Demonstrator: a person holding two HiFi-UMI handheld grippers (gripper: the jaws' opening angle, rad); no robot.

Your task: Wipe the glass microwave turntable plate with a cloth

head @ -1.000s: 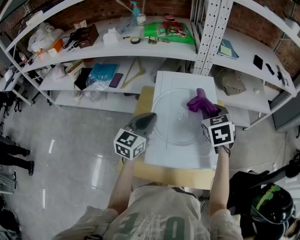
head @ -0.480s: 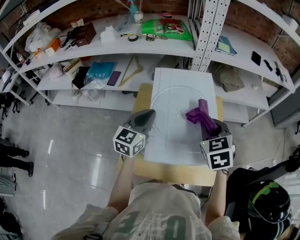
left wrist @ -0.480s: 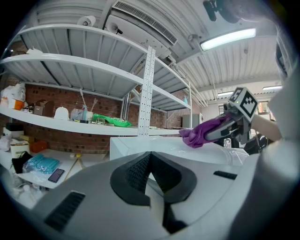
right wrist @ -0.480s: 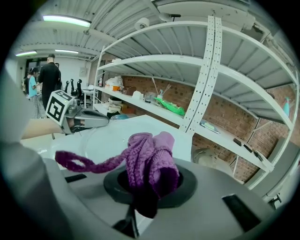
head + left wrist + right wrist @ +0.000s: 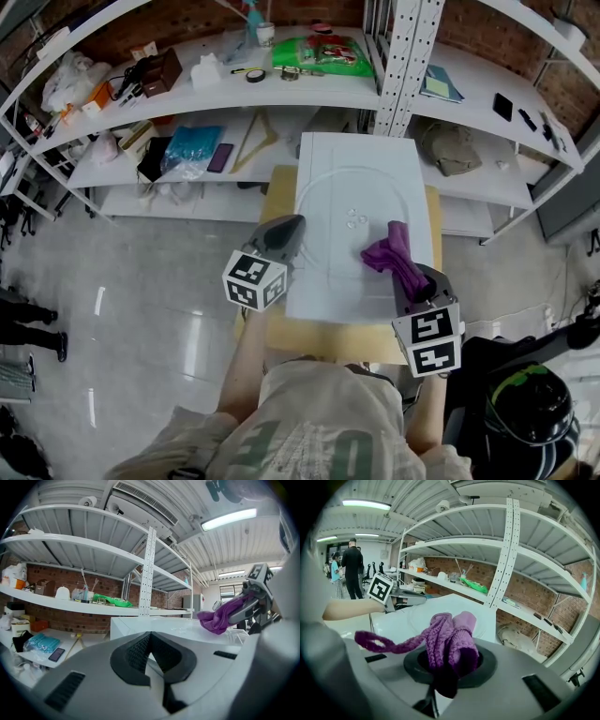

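Observation:
The clear glass turntable plate [image 5: 339, 199] lies on a white board [image 5: 319, 291] on a small table. A purple cloth [image 5: 389, 253] rests on the plate's near right part, and my right gripper [image 5: 405, 277] is shut on it. In the right gripper view the cloth [image 5: 450, 637] bunches out of the jaws of the right gripper [image 5: 447, 660], over the plate [image 5: 415, 616]. My left gripper [image 5: 298, 223] sits at the plate's left edge, shut; the left gripper view shows the left gripper [image 5: 149, 656] with nothing visible between its pads, and the cloth [image 5: 218, 618] at the right.
White shelving with clutter runs behind the table, with a perforated steel post [image 5: 398, 56], a green packet [image 5: 323, 54] and a blue bag [image 5: 187, 145]. The wooden tabletop [image 5: 309, 345] shows under the board. A dark helmet-like object [image 5: 530, 412] sits near right. A person [image 5: 351, 569] stands far off.
My right gripper has drawn the purple cloth across the plate toward me, from the far right part to the near right. The left gripper has stayed at the plate's left edge.

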